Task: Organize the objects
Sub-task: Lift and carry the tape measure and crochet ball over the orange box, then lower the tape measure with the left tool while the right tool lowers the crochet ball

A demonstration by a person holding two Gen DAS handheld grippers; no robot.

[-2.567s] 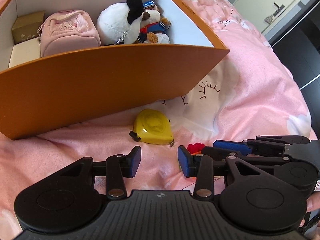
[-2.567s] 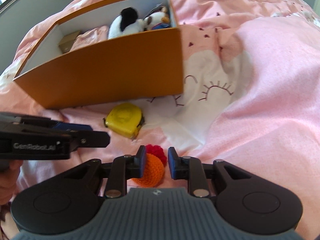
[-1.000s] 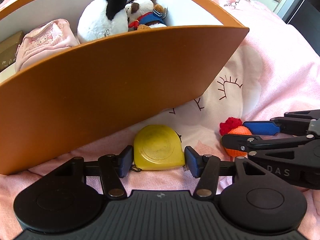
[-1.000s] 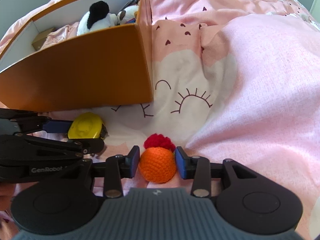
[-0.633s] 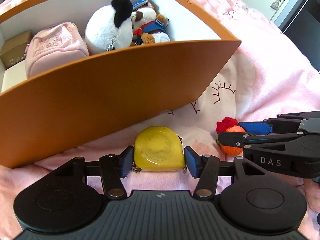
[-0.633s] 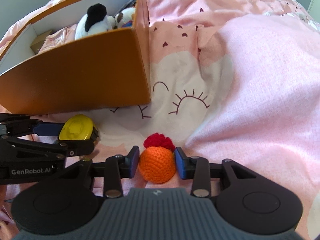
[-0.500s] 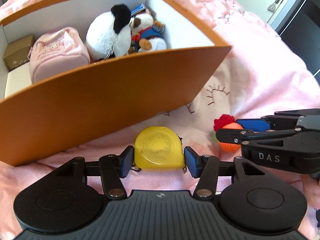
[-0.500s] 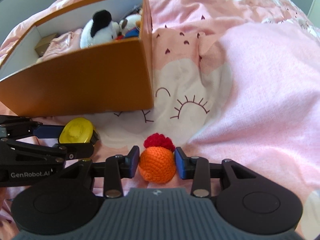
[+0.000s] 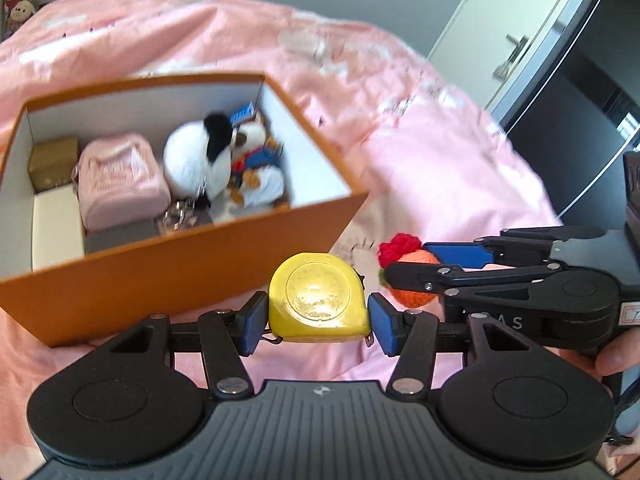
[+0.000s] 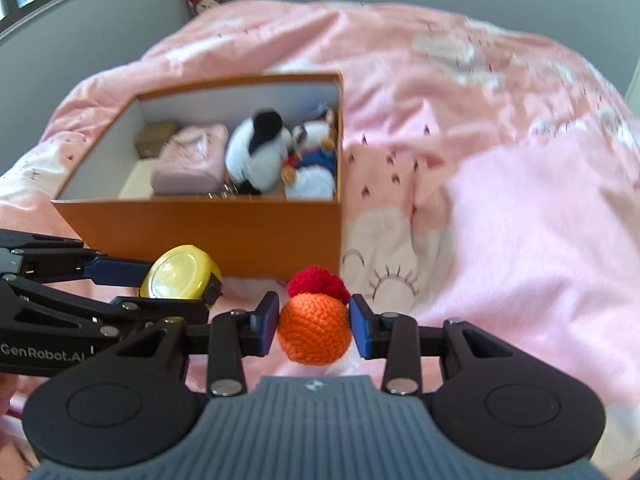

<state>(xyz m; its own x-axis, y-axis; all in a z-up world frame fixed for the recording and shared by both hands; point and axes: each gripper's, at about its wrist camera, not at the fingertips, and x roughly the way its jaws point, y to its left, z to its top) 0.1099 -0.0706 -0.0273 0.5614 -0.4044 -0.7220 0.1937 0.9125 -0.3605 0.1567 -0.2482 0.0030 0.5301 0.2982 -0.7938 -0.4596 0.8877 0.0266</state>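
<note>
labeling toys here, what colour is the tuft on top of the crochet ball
Red, on an orange crochet ball; clearest in the right wrist view.

My left wrist camera sits just behind my left tongs (image 9: 318,322) and looks forward and down along them, from above the orange box (image 9: 192,276), so I see into its open top; the bed (image 9: 420,160) spreads beyond, with a door at far right. My right wrist camera rides behind my right tongs (image 10: 314,330), facing the same box (image 10: 240,236) from slightly farther right. Both views share the box, the pink bed (image 10: 520,220), and each other: my right tongs (image 9: 404,262) enter the left view from the right, my left tongs (image 10: 176,280) the right view from the left.
</note>
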